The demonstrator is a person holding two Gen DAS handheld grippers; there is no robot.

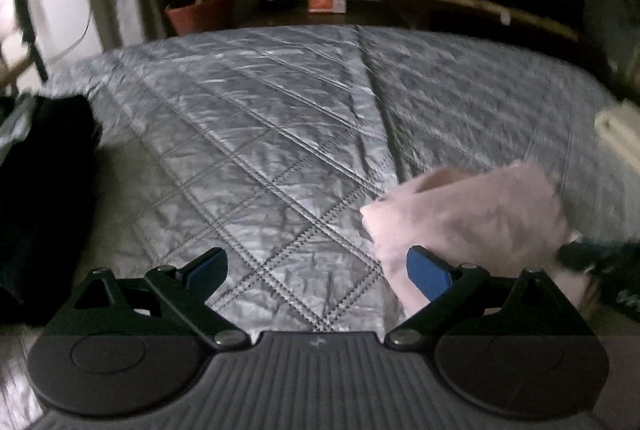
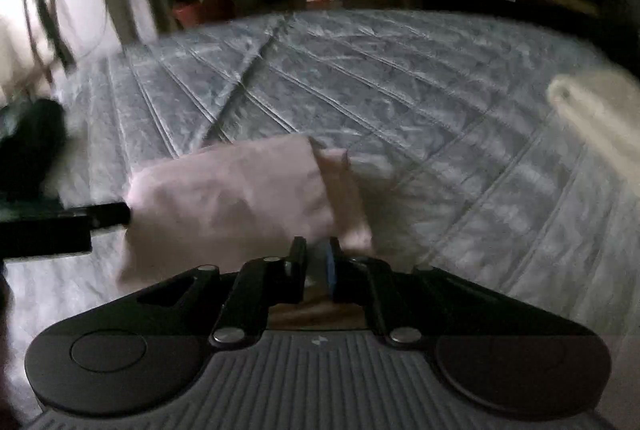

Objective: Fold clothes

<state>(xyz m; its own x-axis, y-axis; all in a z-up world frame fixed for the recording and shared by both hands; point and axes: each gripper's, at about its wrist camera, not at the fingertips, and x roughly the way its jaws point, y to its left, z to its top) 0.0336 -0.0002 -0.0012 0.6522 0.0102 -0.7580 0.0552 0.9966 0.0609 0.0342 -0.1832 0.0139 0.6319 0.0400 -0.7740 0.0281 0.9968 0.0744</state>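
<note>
Folded pink garment (image 2: 232, 198) lying on the grey quilted bedspread (image 1: 280, 134). Left gripper (image 1: 316, 270) spread wide, empty, beside the garment. Right gripper (image 2: 316, 262) nearly closed at its near edge; grip unclear. No legible writing.

Open quilt (image 1: 280, 134) ahead, dark pile (image 1: 44, 198) left

A grey quilted bed (image 1: 280, 118) carries a folded pink garment (image 1: 472, 214) — dark clothes (image 1: 44, 190) at its edge.
</note>
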